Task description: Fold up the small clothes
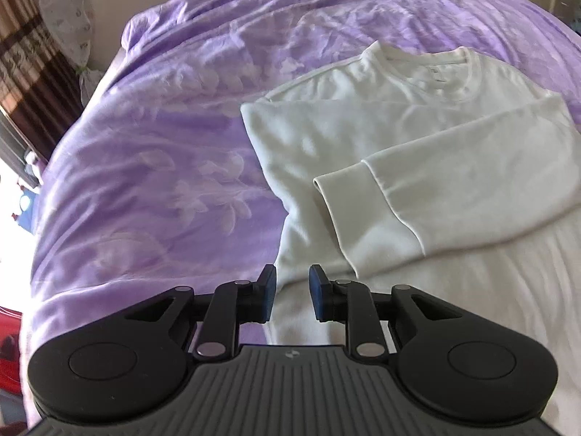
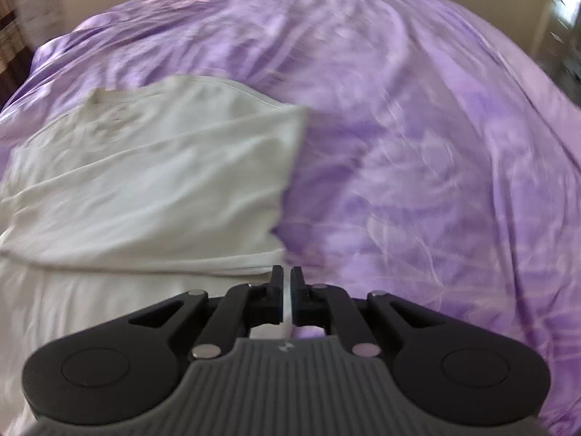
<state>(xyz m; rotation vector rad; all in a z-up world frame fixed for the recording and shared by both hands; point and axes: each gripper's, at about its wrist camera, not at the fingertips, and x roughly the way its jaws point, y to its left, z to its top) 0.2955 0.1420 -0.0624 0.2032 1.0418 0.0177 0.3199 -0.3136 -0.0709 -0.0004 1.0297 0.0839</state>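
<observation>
A white long-sleeved sweatshirt (image 1: 399, 127) lies flat on a purple flowered bedspread (image 1: 163, 145), neckline (image 1: 428, 61) at the far end. One sleeve is folded across the chest, its cuff (image 1: 345, 196) pointing left. My left gripper (image 1: 292, 272) hovers over the sweatshirt's near left edge, open, with a clear gap between the blue pads and nothing pinched. In the blurred right wrist view the sweatshirt (image 2: 145, 181) fills the left side. My right gripper (image 2: 287, 272) is shut at its near right edge, a thin strip of white cloth caught between the pads.
The bedspread (image 2: 435, 145) spreads wide on both sides of the sweatshirt. A brown striped curtain (image 1: 21, 54) and a pale printed cushion (image 1: 65, 11) stand beyond the bed's far left corner. Something red (image 1: 7, 330) lies low at the left edge.
</observation>
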